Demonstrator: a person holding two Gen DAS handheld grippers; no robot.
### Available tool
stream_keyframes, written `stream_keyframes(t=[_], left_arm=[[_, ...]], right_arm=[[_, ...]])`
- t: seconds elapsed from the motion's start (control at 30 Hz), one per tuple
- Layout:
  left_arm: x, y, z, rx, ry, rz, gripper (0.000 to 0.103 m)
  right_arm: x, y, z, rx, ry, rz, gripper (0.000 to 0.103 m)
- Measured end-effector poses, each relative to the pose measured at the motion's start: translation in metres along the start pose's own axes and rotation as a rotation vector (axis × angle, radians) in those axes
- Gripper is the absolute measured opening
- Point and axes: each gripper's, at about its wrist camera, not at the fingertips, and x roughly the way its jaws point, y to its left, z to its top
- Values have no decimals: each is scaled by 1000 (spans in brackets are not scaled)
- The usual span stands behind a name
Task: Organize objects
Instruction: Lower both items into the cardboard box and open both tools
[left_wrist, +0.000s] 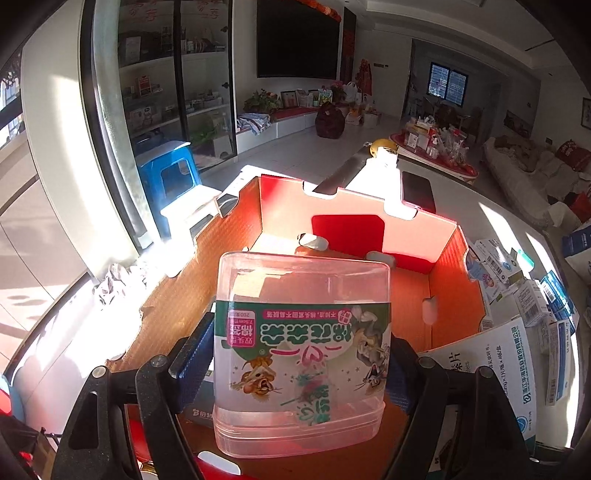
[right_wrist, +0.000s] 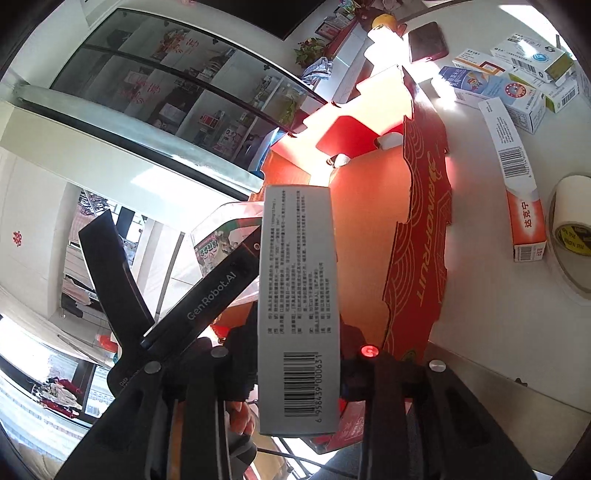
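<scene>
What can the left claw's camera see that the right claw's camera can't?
Only the left wrist view shows the blue stool and the sofa, plus the left claw squeezing the clear cotton swab box.

Only the right wrist view shows the tape roll, the orange-and-white toothpaste box and the right claw gripping a grey barcode box.

Both show the red cardboard box, the dark phone and scattered medicine boxes.

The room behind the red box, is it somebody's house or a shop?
Probably a home living room: a big dark wall-mounted television, a light sofa with red cushions, and a glass-fronted display cabinet stand around a white tiled floor.
</scene>
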Motion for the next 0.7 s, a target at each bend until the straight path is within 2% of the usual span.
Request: stream_keyframes(t=[0.13,0.23,0.3,0.4,0.47,0.53,0.6,0.7], left_arm=[[1,6,1,-31,3,9,96],[-3,10,7,-65,-8,-10,98],[-8,8,11,-75,-20,-28,99],[-16,-5,18,-66,-26,-85,99],[-24,-24,22,-32,-30,-150,99],[-31,-52,27,22,-17,-238,101],[-37,-85,30,73,-4,-333,101],[-39,-134,33,127,31,-438,103]], right_arm=[[0,20,-1,-89,-14,-70,71],[-19,23,-2,-133,-100,-86,73],[-46,11,1,-125,-203,-131,75],[-90,-21,3,-83,-351,-342,77],[-118,-45,0,-67,-435,-544,77],[-140,-69,0,-45,-476,-724,77],[-153,-94,2,-24,-472,-843,78],[-152,-125,7,-33,-403,-943,78]])
